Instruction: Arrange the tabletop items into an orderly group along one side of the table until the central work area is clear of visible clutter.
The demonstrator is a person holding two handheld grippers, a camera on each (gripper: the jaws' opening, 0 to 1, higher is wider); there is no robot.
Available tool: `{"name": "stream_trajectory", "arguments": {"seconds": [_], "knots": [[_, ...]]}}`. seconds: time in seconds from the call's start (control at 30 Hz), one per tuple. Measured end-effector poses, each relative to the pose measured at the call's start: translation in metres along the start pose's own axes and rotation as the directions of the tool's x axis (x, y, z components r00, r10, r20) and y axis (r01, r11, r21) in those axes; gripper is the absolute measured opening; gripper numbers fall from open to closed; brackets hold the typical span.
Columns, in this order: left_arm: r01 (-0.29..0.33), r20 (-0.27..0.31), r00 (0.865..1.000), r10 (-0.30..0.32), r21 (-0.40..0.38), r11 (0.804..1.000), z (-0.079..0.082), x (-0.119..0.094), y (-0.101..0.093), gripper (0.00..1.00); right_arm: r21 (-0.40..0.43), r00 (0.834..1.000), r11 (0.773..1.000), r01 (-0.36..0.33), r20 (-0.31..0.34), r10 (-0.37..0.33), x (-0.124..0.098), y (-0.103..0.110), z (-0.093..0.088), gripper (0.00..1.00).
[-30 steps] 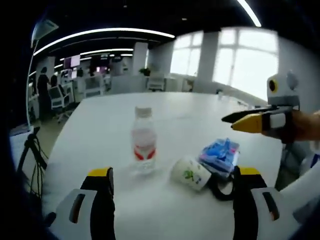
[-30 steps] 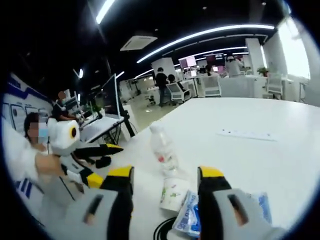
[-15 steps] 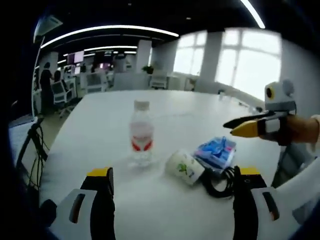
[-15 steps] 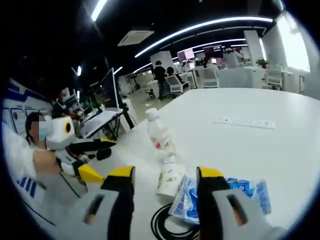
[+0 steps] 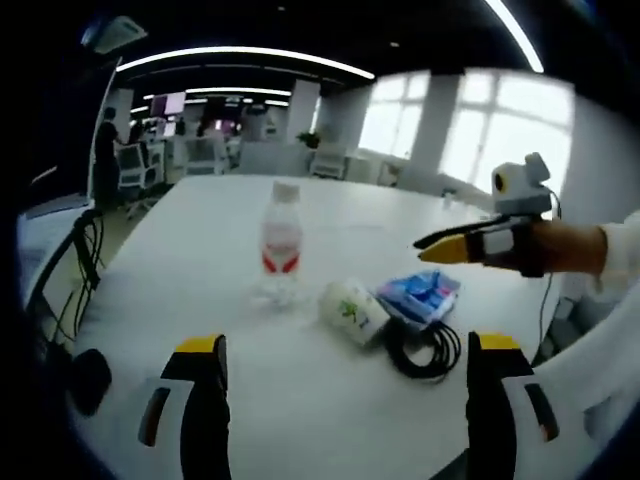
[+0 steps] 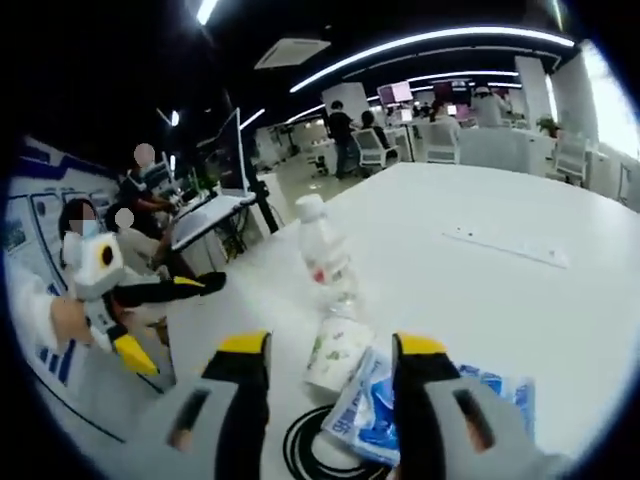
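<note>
A clear water bottle [image 5: 281, 245] with a red label stands upright on the white table [image 5: 200, 290]. Right of it a white paper cup [image 5: 350, 310] lies on its side, touching a blue packet [image 5: 420, 297]. A black cable coil [image 5: 425, 350] lies in front of them. My left gripper [image 5: 347, 345] hangs open, well short of these items. My right gripper [image 5: 432, 245] comes in from the right above the packet, held by a hand. In the right gripper view, the right gripper [image 6: 330, 345] is open, with the cup [image 6: 335, 350], packet [image 6: 490, 385], coil [image 6: 305, 450] and bottle [image 6: 325, 262] just beyond its jaws. The left gripper [image 6: 150, 315] hangs off to the left.
A white power strip [image 6: 505, 245] lies flat farther along the table. Desks, chairs and people fill the office behind. Cables [image 5: 85, 260] hang off the table's left edge. Windows line the far wall.
Both views have pulled back a little, so the cable coil shows whole. The items lie where they were. Both grippers stay open.
</note>
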State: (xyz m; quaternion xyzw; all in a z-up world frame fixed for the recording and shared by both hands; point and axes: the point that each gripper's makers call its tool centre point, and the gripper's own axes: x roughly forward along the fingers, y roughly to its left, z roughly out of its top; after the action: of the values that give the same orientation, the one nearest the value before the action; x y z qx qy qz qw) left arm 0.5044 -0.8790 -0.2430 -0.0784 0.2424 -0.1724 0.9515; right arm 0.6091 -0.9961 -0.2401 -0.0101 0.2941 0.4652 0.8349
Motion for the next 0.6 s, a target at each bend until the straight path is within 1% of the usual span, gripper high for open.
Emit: {"name": "stream_trajectory", "arguments": {"seconds": [0.07, 0.17, 0.2, 0.27, 0.37, 0.4, 0.47, 0.53, 0.6], "knots": [[0.009, 0.000, 1.000, -0.009, -0.002, 1.000, -0.008, -0.005, -0.005, 0.96, -0.005, 1.000, 1.000, -0.008, -0.023, 0.008, 0.006, -0.001, -0.001, 0.47], [0.018, -0.033, 0.999, -0.019, -0.006, 1.000, -0.028, -0.008, -0.011, 0.95, -0.006, 0.998, 1.000, -0.025, -0.063, 0.025, 0.016, -0.003, -0.003, 0.47], [0.017, -0.038, 0.999, -0.018, -0.008, 1.000, -0.032, -0.010, -0.012, 0.95, -0.011, 0.997, 0.999, -0.030, -0.074, 0.029, 0.019, -0.003, -0.004, 0.47], [0.014, -0.035, 0.999, -0.014, -0.019, 1.000, -0.036, -0.014, -0.015, 0.95, -0.028, 0.995, 0.999, -0.040, -0.093, 0.037, 0.023, -0.001, -0.004, 0.47], [0.012, -0.021, 1.000, -0.012, -0.026, 1.000, -0.038, -0.020, -0.019, 0.95, -0.052, 0.992, 0.997, -0.062, -0.117, 0.056, 0.027, 0.004, -0.004, 0.47], [0.011, -0.019, 1.000, -0.011, -0.026, 1.000, -0.040, -0.022, -0.021, 0.95, -0.063, 0.989, 0.996, -0.070, -0.137, 0.061, 0.029, 0.005, -0.006, 0.47], [0.005, -0.016, 1.000, -0.006, -0.029, 1.000, -0.044, -0.025, -0.021, 0.95, -0.076, 0.986, 0.995, -0.071, -0.156, 0.058, 0.032, 0.005, -0.008, 0.47], [0.007, -0.017, 1.000, -0.008, -0.045, 0.999, -0.049, -0.028, -0.022, 0.94, -0.068, 0.982, 0.995, -0.073, -0.179, 0.060, 0.037, 0.004, -0.010, 0.47], [0.009, -0.021, 1.000, -0.010, -0.060, 0.998, -0.058, -0.032, -0.025, 0.93, -0.038, 0.976, 0.996, -0.075, -0.207, 0.065, 0.040, 0.005, -0.015, 0.47]]}}
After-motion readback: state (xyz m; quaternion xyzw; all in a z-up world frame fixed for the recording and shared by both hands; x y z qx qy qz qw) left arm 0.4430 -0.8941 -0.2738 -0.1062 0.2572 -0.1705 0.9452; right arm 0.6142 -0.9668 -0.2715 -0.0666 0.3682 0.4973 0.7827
